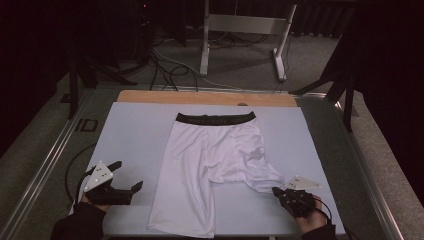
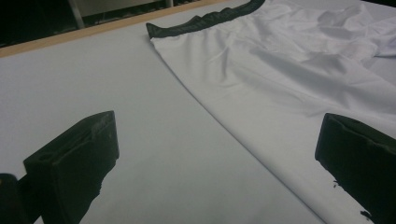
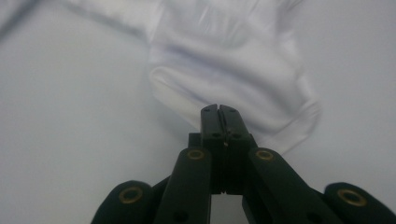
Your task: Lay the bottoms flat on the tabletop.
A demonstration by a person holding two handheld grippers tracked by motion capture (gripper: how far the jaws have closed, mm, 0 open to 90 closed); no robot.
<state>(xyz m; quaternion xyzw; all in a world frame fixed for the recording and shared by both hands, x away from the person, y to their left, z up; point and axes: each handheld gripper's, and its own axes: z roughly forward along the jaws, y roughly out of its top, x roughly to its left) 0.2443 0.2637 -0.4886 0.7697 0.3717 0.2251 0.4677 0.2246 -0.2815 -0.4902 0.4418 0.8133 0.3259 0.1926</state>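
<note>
High view: white shorts (image 1: 210, 165) are lying flat mid-desk (image 1: 135, 135), black waistband (image 1: 216, 118) at the far edge. Right tongs (image 1: 276, 191) are sitting at the rumpled right leg hem, jaws pressed together; whether cloth is pinched between them is unclear. Left tongs (image 1: 129, 176) are hovering wide apart, just beside the left leg.

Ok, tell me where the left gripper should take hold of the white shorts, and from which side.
Probably the hem corner of the long leg of the white shorts, nearest the left gripper. Come in low from the left: that outer edge lies flat and straight on the table, and the open jaws already face it.
</note>
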